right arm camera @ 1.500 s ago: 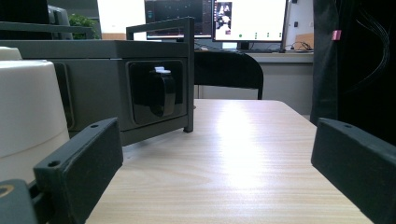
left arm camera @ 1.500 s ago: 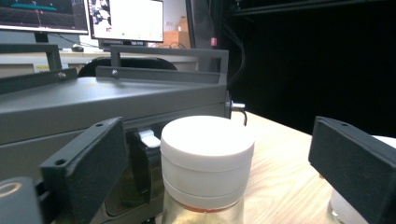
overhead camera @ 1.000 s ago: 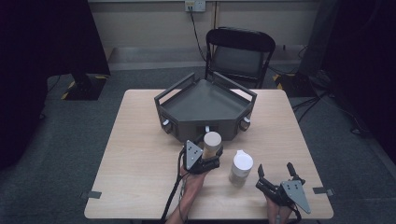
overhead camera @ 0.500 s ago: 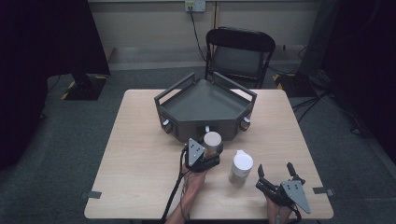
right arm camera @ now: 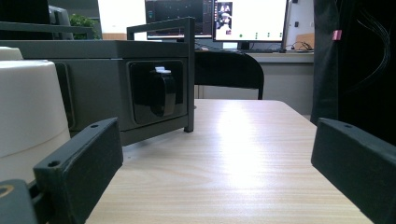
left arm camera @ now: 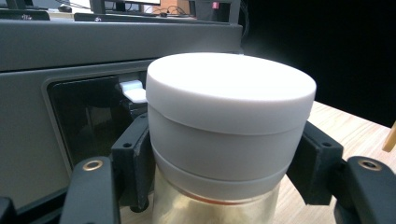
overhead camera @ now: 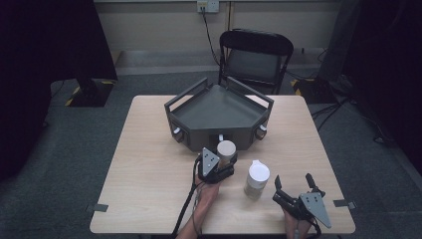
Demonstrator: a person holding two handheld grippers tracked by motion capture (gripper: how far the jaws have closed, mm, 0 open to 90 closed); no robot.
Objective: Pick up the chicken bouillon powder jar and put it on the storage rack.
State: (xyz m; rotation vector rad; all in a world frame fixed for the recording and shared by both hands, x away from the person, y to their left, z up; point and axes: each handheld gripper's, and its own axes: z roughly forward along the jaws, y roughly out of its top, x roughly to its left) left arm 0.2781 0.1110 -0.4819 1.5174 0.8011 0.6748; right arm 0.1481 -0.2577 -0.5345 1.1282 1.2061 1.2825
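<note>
A jar with a round pale lid stands on the table just in front of the grey tray box. My left gripper is shut on the jar: its jaws have just been closing, and in the left gripper view the pads press the jar on both sides below the lid. A second white container stands to the right of it. Near the table's front right, my right gripper is open with bare tabletop between its jaws; the white container sits just left of its left jaw.
The grey tray box with raised rails and knobs on its front faces takes up the middle back of the wooden table. A black folding chair stands behind the table. Cables trail off the front edge.
</note>
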